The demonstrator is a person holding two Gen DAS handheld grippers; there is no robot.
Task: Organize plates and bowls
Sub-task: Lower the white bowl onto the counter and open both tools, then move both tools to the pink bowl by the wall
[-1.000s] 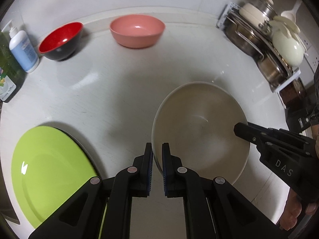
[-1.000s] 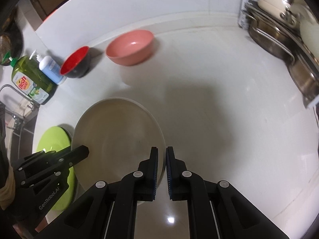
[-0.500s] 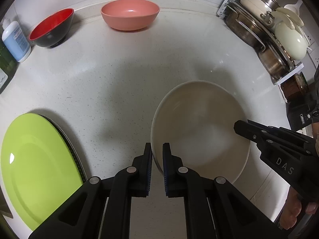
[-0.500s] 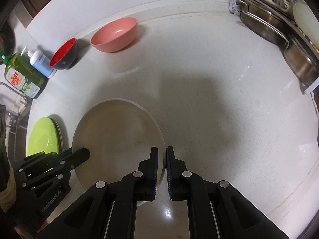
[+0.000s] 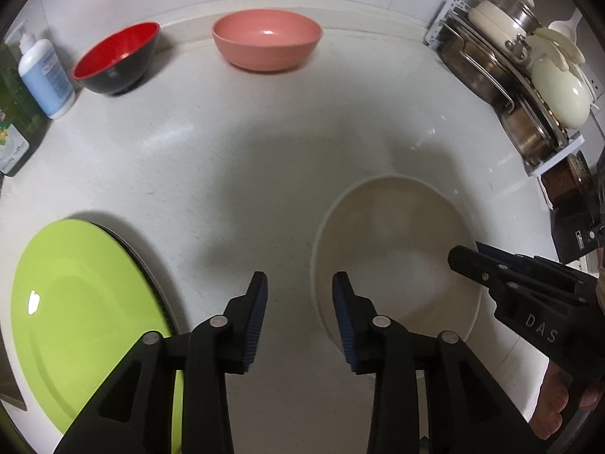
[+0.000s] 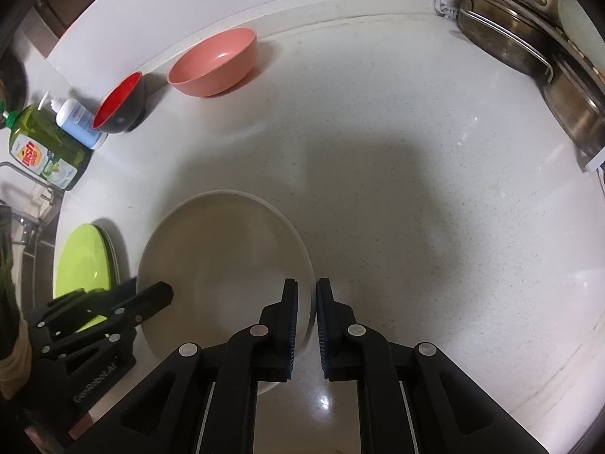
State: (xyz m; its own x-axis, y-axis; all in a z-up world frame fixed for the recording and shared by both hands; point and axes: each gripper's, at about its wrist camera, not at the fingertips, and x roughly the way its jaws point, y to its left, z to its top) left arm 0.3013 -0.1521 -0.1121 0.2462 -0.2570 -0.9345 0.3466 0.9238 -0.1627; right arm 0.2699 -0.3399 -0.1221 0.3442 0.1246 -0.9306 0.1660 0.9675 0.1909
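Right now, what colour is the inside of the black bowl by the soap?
Red inside, black outside: the black bowl shows best in the left wrist view.

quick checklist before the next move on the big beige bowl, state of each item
1. Left gripper released: ok, fingers wide apart with the beige bowl's rim between them, no clamp.
2. Right gripper grip on the bowl's rim: ok, jaws nearly closed on the rim.
3. Bowl fully supported by the counter: cannot tell, its underside is hidden.
4. Green plate ready as a stack base: ok, it lies flat on a darker plate, nothing on top.
5. Pink bowl and red and black bowl out of the way: ok, both stand apart by the back wall.
6. Pot rack clearance on the right: ok, apart from the beige bowl.
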